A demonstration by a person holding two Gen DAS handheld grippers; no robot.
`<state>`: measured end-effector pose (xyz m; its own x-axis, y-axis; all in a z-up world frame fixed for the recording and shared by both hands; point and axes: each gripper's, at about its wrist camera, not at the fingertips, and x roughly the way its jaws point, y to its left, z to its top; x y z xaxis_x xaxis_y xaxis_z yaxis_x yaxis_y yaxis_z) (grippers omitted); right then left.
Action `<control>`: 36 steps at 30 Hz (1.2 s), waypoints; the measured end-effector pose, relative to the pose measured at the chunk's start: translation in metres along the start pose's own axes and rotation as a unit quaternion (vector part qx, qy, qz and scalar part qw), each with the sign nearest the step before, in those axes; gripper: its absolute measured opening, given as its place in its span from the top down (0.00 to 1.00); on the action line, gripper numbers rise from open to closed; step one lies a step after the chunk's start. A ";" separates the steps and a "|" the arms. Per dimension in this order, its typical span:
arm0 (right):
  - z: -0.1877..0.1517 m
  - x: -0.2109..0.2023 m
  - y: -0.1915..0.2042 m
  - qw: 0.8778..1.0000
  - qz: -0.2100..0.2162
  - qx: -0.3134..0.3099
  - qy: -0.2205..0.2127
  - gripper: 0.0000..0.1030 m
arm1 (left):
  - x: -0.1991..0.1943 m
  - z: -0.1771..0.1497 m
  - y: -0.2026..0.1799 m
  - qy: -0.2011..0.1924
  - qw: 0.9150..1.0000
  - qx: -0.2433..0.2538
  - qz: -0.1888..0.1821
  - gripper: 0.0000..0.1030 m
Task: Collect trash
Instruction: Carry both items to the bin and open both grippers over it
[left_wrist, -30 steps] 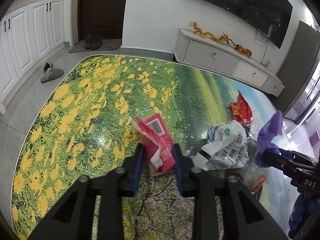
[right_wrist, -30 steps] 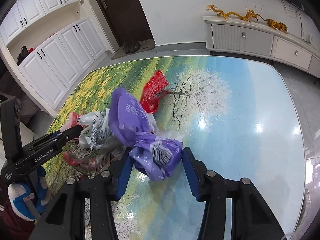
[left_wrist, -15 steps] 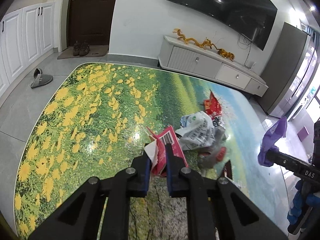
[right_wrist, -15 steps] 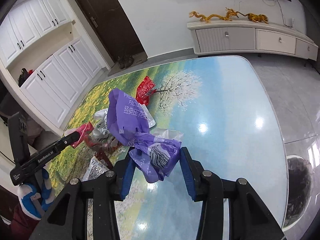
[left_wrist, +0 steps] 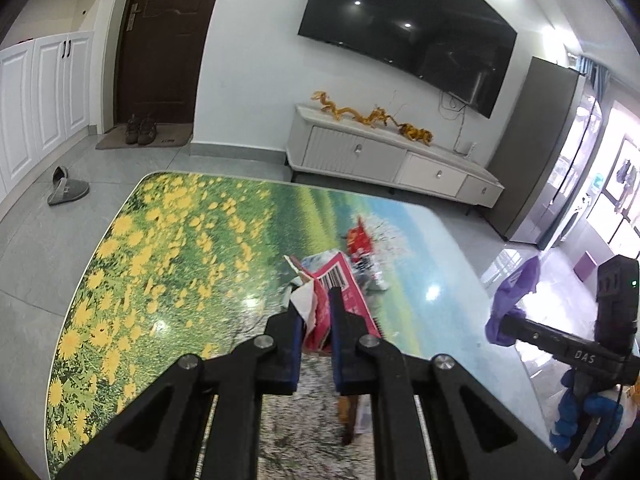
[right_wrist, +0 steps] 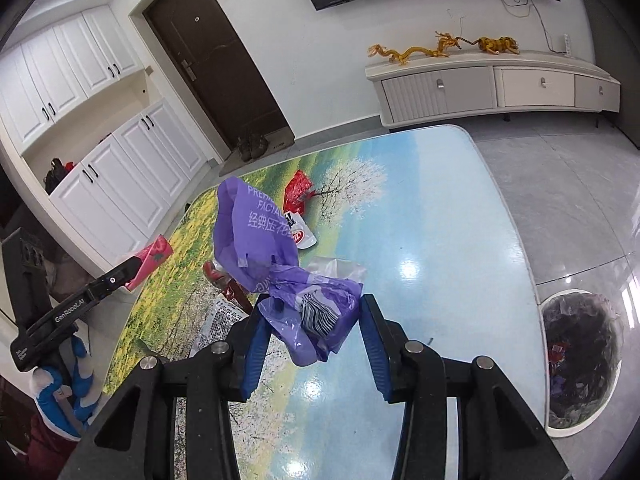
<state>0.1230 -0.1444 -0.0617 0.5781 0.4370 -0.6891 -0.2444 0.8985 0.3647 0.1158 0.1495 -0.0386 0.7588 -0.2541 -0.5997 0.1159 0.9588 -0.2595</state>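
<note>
My left gripper [left_wrist: 316, 322] is shut on a pink-red carton [left_wrist: 340, 292] with a barcode, held well above the table; it also shows in the right wrist view [right_wrist: 150, 260]. My right gripper [right_wrist: 314, 322] is shut on a crumpled purple plastic bag [right_wrist: 260, 240], lifted over the table's right side; the bag also shows in the left wrist view [left_wrist: 514, 300]. A red snack bag [right_wrist: 298, 190], a white wrapper [right_wrist: 300, 234] and other wrappers lie on the table. A round trash bin [right_wrist: 580, 360] with a dark liner stands on the floor at the right.
The table [right_wrist: 440, 220] has a glossy landscape print. A white TV cabinet [left_wrist: 380, 160] with gold dragons stands behind, white cupboards [right_wrist: 120, 160] and a dark door on the left. A grey slipper [left_wrist: 66, 188] lies on the floor.
Both grippers have risen away from the table with their loads. The left jaws closed tighter on the carton. The trash bin has come into the right wrist view.
</note>
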 end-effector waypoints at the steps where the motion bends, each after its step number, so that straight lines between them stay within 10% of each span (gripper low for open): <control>1: 0.000 -0.005 -0.003 1.000 0.001 0.003 -0.005 0.60 | -0.004 0.002 -0.008 -0.004 1.000 0.005 -0.008 0.90; 15: -0.016 -0.084 -0.097 0.991 -0.056 0.093 -0.076 0.60 | 0.013 0.021 -0.154 0.006 0.989 0.101 -0.112 0.90; 28: -0.049 -0.106 -0.221 0.966 -0.133 0.211 -0.070 0.60 | 0.116 -0.029 -0.340 0.115 0.944 0.243 -0.189 0.90; 36: -0.071 -0.080 -0.285 0.950 -0.154 0.271 -0.028 0.58 | 0.189 -0.070 -0.388 0.191 0.925 0.269 -0.187 0.90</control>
<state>0.0914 -0.4319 -0.1550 0.6012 0.1401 -0.7867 0.3708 0.8232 0.4300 0.1694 -0.2797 -0.1045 0.3310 -0.5079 -0.7953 0.7043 0.6938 -0.1500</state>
